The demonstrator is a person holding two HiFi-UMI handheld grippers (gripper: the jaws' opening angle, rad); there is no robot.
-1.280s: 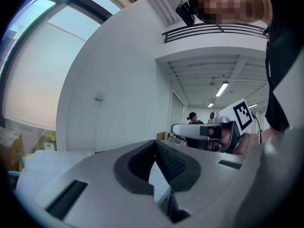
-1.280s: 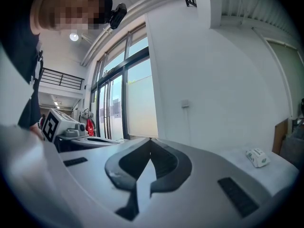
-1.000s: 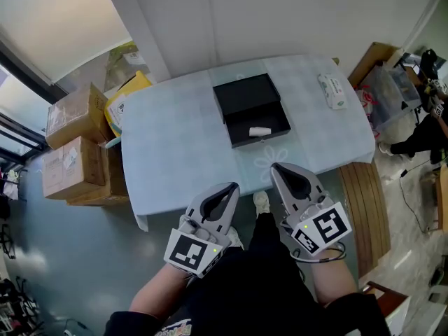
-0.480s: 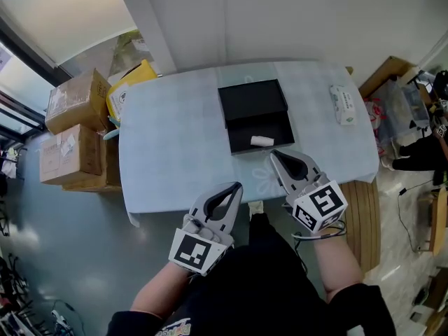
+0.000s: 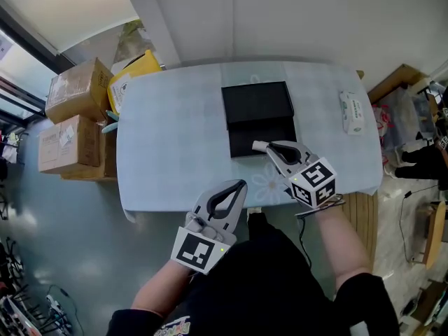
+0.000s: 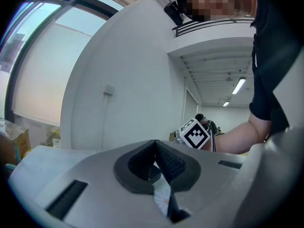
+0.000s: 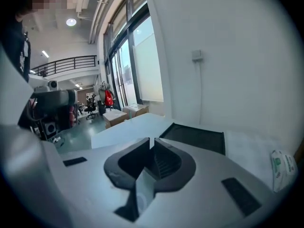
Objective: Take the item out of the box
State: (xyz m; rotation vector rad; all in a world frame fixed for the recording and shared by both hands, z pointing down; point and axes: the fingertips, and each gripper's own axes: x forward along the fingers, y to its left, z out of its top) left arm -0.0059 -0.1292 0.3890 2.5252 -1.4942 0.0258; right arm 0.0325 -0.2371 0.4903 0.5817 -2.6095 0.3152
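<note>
**Right jaws at the box, item not yet gripped**

Right gripper (image 5: 271, 147) is pitched down past the desk's (image 5: 175, 138) near edge, tip just beside the item (image 5: 260, 145). Jaws are all but together with nothing between them. I judge they must open before a pick. Left gripper (image 5: 239, 185) waits off the near edge, jaws together and empty, out of the way.

Item: small, white, roll-like, lying on its side in the near half of the open black box (image 5: 256, 103), mid-desk. Tip contact: cannot tell.
</note>
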